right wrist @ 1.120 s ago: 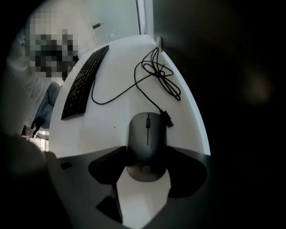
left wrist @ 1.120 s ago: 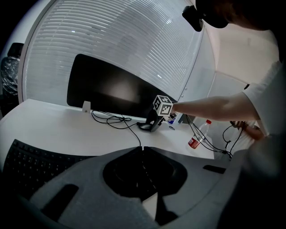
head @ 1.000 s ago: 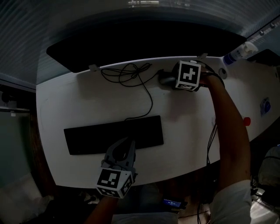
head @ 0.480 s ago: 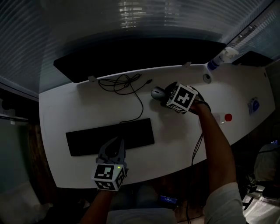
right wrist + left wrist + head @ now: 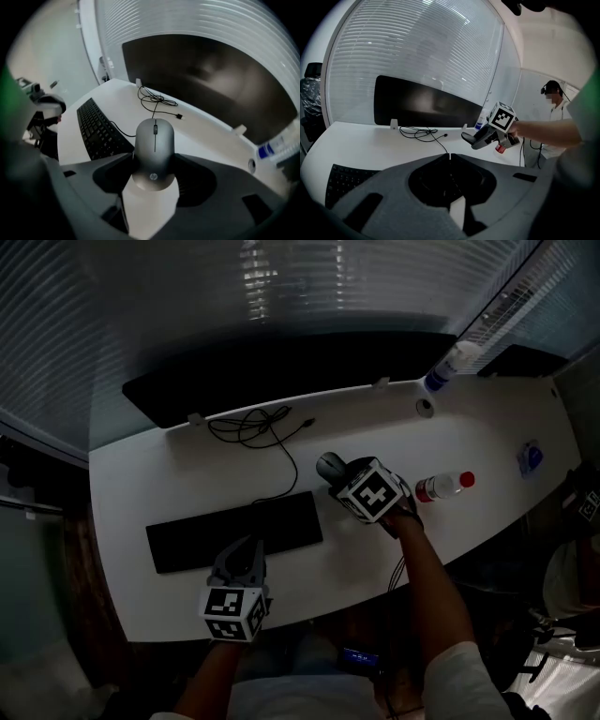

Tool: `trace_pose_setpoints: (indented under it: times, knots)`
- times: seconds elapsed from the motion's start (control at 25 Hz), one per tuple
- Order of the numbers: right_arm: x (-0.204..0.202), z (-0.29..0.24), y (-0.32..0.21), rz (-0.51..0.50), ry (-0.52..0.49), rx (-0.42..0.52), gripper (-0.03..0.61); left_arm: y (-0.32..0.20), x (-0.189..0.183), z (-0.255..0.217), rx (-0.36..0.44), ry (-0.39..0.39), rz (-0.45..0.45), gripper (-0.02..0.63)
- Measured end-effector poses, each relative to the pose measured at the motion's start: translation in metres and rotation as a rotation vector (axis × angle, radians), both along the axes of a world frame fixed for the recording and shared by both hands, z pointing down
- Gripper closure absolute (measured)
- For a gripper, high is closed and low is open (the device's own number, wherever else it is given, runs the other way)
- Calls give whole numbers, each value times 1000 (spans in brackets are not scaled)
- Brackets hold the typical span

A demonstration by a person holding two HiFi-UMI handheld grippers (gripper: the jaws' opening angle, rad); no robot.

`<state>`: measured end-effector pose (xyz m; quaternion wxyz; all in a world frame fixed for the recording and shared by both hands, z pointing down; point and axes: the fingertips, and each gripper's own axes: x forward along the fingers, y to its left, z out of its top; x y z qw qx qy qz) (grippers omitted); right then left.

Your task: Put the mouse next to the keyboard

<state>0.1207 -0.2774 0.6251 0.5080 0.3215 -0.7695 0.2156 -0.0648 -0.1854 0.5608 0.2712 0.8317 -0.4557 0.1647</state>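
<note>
My right gripper (image 5: 337, 474) pinches the grey oval plastic mouse (image 5: 154, 140) in its jaws, just off the flat black keyboard's (image 5: 234, 531) right end. My left gripper (image 5: 248, 557), jaws pressed together, hovers at the keyboard's near edge.

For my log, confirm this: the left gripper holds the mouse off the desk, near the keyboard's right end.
Not quite. The right gripper holds the mouse off the desk, near the keyboard's right end; the right gripper view shows its jaws shut on it. The left gripper is shut and empty.
</note>
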Motion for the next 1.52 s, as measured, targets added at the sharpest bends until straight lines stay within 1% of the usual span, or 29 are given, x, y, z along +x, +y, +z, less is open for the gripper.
trace_pose_setpoints:
  times: [0.08, 0.12, 0.36, 0.52, 0.68, 0.84, 1.0, 1.16, 1.32, 1.52]
  knots:
    - [7, -3, 10, 110, 9, -12, 299, 2, -1, -2, -1, -2, 4, 607]
    - [10, -3, 16, 141, 14, -13, 299, 3, -1, -3, -1, -5, 7, 607]
    - [13, 0, 55, 233, -12, -3, 299, 12, -5, -7, 8, -37, 13, 607]
    - [19, 5, 79, 326, -42, -12, 299, 20, -7, -7, 4, -60, 17, 607]
    - [30, 9, 100, 414, -36, -12, 299, 28, -8, -10, 1, -77, 23, 607]
    - [34, 17, 119, 480, -30, -29, 299, 33, -11, -15, 12, -89, 33, 607]
    - [32, 37, 137, 523, -31, -39, 299, 42, -16, -13, 9, -98, 34, 607]
    - [26, 53, 154, 556, -37, -82, 299, 52, -21, -11, -9, -102, 29, 607]
    - [21, 60, 141, 524, -33, -26, 299, 58, -26, -8, -9, -106, 29, 607]
    - [22, 67, 146, 545, -13, -47, 299, 69, -35, -2, -34, -122, 6, 607]
